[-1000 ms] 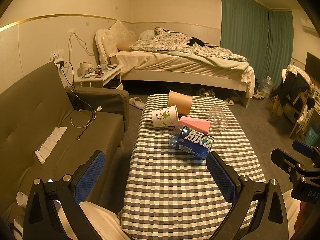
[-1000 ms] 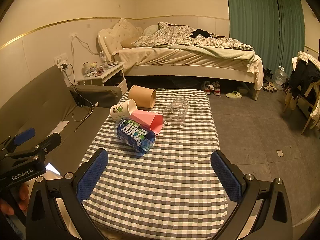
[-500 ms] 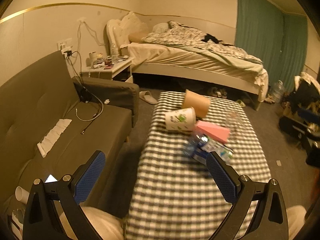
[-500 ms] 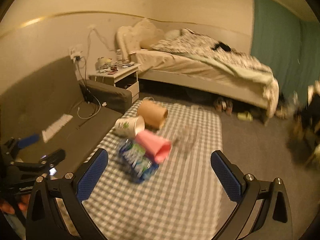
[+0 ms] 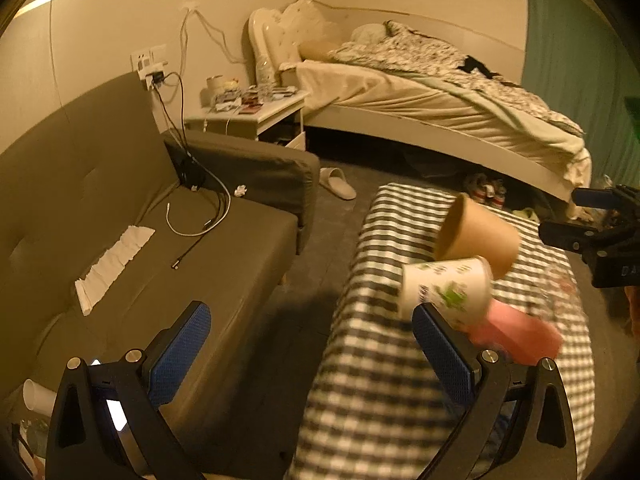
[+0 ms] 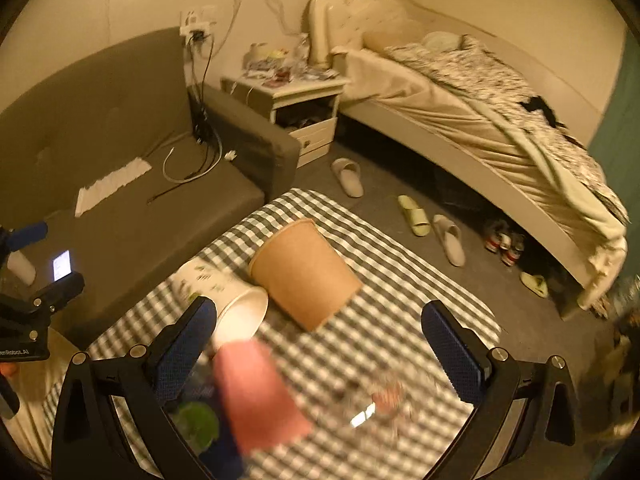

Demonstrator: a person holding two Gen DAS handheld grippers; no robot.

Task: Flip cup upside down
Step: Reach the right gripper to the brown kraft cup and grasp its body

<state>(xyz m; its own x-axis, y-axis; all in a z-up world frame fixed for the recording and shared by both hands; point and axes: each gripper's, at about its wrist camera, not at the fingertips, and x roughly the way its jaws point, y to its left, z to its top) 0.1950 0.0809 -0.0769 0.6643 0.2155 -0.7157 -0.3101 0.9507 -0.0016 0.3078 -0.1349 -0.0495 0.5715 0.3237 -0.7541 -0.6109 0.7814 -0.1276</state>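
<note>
Several cups lie on their sides on the checked table (image 6: 384,328): a brown paper cup (image 6: 306,274) (image 5: 478,236), a white printed paper cup (image 6: 224,300) (image 5: 448,286), a pink cup (image 6: 256,396) (image 5: 520,332) and a blurred clear plastic cup (image 6: 380,400). My right gripper (image 6: 320,344) is open, just above the cups, with the brown cup ahead between its fingers. My left gripper (image 5: 308,354) is open and empty at the table's left edge, its right finger (image 5: 440,354) close to the white cup.
A grey sofa (image 5: 132,248) with cables and a paper strip stands left of the table. A bed (image 5: 436,92), a nightstand (image 5: 252,116) and slippers (image 6: 348,176) lie beyond. A blue-labelled bottle (image 6: 200,428) lies beside the pink cup.
Both grippers have moved forward and down toward the cups and swung left. The cups now appear much closer. Both stay open.
</note>
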